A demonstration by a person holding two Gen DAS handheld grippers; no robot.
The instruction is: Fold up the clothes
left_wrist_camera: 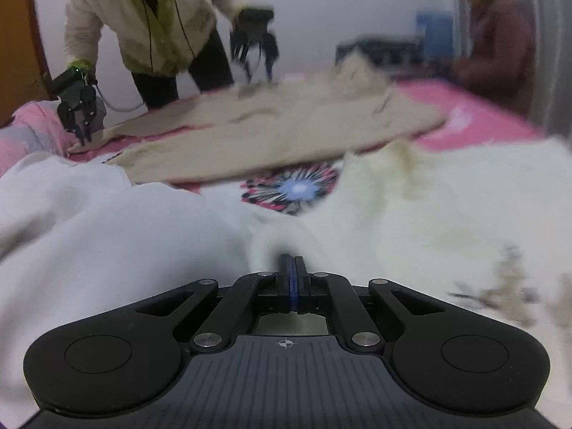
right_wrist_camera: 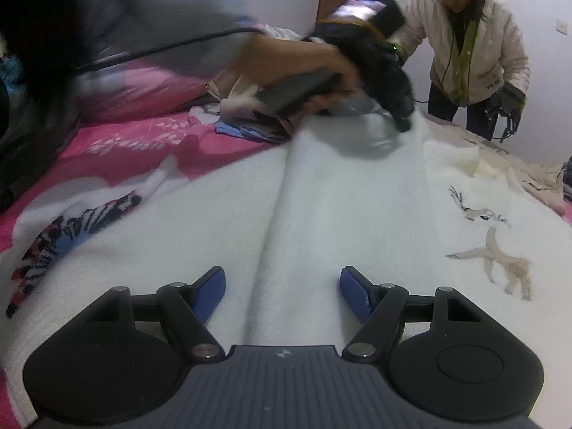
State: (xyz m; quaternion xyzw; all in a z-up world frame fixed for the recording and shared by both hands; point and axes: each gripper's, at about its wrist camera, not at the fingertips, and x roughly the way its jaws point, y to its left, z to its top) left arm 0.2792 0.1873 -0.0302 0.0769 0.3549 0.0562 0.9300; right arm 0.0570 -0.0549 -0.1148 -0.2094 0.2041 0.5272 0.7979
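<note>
1. One white fleece garment (right_wrist_camera: 339, 196) with embroidered deer.
2. One beige garment (left_wrist_camera: 286, 125).
3. One pink bed (left_wrist_camera: 464, 114).
4. Two other people: one standing (left_wrist_camera: 150, 18), one seated (left_wrist_camera: 497, 43).

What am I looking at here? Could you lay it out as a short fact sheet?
Setting: a bed with a pink floral sheet
Garment being handled: white fleece garment with a deer motif
Left gripper: shut, fingers together against the white fleece
Right gripper: open, a raised fold of the fleece running between its fingers
Also on the bed: beige garment, spread out
Others: a person in a cream jacket holding similar grippers; a seated person
</note>
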